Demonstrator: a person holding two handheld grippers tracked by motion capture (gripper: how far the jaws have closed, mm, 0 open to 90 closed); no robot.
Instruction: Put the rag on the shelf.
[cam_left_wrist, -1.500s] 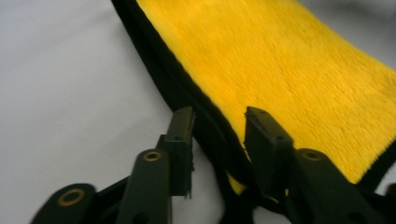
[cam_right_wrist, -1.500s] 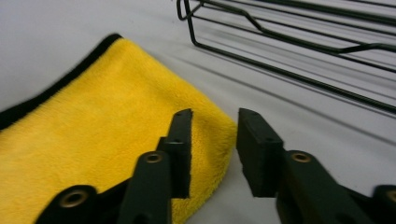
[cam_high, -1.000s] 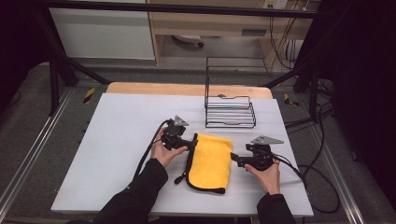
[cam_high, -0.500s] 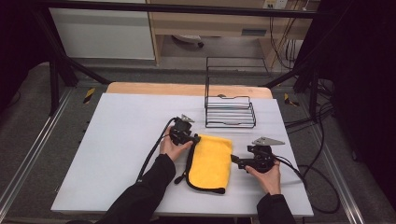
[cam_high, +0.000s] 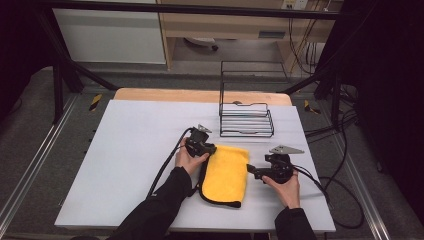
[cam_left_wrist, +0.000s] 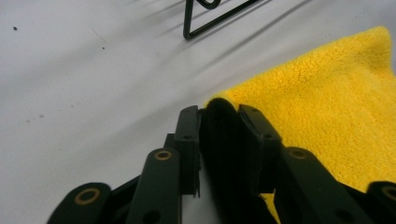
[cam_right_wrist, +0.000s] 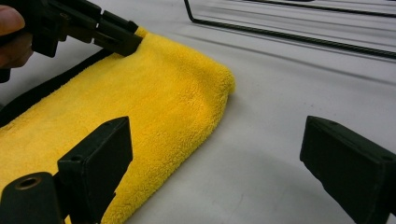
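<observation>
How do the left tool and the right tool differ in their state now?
The left tool has just been closing, its jaws pinching the yellow towel's far left corner; the right tool stands wide open, holding nothing. The left is over the towel; the right straddles its right edge. Both are black.

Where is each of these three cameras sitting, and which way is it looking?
High view: above the person's side, looking forward and down at the table; forearms and both hands show.
Left gripper view: on the left gripper, looking along jaws that have just been closing on the yellow cloth corner.
Right gripper view: on the right gripper, jaws wide apart, facing the cloth edge.
Shared: both gripper views show the cloth and wire rack.
</observation>
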